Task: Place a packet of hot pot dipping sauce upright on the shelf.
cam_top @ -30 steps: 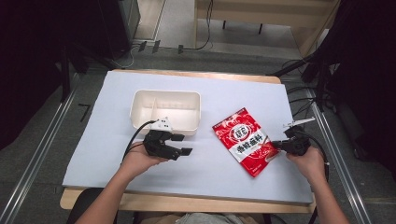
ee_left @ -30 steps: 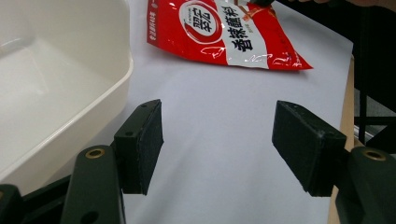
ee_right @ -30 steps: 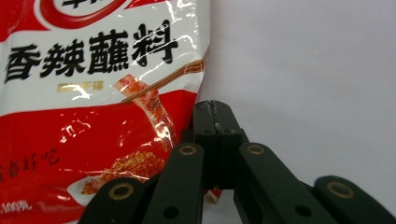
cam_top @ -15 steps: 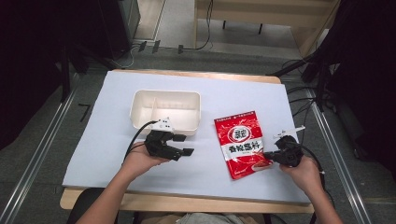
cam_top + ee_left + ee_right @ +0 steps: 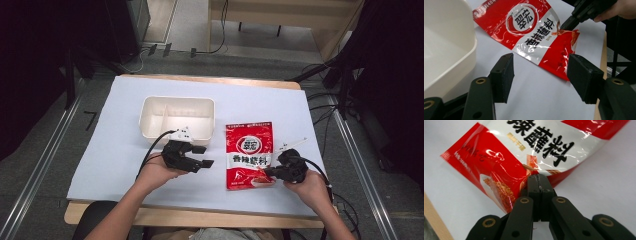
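A red seasoning packet point(image 5: 248, 150) with white lettering lies flat on the white table cover, right of centre. My right gripper point(image 5: 268, 172) is shut on the packet's near right corner; in the right gripper view its jaws point(image 5: 537, 178) pinch the packet point(image 5: 499, 162) at its edge. My left gripper point(image 5: 204, 156) rests on the cover just left of the packet, in front of the white tray point(image 5: 176, 100). Its jaws have just been closing a little and still stand wide apart point(image 5: 542, 72) with nothing between them. Beyond them lie the packet point(image 5: 529, 27) and the right gripper point(image 5: 571, 21).
The white two-compartment tray point(image 5: 454, 45) is empty and sits left of centre. The table's wooden front edge point(image 5: 200, 217) is near both hands. Cables trail on the floor at the right. Bare cover lies left of the tray and behind the packet.
My right gripper has pulled the packet leftward and toward the front edge, and the packet has turned from tilted to lying straight. The left hand has stayed in place.
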Motion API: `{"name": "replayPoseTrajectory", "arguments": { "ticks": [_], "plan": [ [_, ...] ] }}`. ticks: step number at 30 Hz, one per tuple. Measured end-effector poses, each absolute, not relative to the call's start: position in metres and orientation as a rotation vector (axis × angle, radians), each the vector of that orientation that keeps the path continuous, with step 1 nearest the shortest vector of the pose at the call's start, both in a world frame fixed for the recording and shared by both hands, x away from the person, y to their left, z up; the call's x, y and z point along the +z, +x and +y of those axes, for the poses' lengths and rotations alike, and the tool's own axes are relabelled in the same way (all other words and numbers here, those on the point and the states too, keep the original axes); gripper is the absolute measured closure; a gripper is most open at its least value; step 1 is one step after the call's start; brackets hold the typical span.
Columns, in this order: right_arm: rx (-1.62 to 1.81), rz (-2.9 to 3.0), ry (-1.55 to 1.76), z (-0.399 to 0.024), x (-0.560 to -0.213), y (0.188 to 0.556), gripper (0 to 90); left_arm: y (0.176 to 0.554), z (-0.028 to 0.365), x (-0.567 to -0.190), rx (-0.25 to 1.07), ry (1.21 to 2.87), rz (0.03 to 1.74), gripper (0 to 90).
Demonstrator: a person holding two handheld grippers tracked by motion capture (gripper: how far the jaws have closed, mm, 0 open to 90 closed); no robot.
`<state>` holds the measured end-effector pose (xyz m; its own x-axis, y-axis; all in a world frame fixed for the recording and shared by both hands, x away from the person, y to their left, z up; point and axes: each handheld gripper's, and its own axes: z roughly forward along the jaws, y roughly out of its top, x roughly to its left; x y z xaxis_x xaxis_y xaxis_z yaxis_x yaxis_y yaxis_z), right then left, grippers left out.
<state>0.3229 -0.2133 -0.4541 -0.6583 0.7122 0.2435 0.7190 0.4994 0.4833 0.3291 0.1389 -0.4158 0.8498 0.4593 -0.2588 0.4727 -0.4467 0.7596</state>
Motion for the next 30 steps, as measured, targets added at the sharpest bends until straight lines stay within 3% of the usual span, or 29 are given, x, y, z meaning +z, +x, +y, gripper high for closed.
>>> {"name": "replayPoseTrajectory", "arguments": {
  "ticks": [5, 10, 13, 25, 30],
  "plan": [
    [-0.9, -2.708, -1.279, -0.215, -0.454, 0.326, 90.0, 0.327, 0.124, -0.418, -0.024, 2.108, 0.677, 51.6],
    [-0.953, -2.731, -1.335, -0.226, -0.445, 0.327, 87.1, 0.324, 0.113, -0.421, -0.05, 2.105, 0.701, 79.9],
    [-0.987, -2.72, -1.368, -0.23, -0.442, 0.328, 81.3, 0.323, 0.103, -0.424, -0.056, 2.106, 0.694, 86.9],
    [-1.118, -2.68, -1.436, -0.237, -0.44, 0.335, 59.3, 0.32, 0.075, -0.445, -0.075, 2.128, 0.742, 88.7],
    [-1.146, -2.648, -1.469, -0.238, -0.44, 0.338, 55.9, 0.317, 0.065, -0.454, -0.05, 2.163, 0.729, 88.7]
  ]
}}
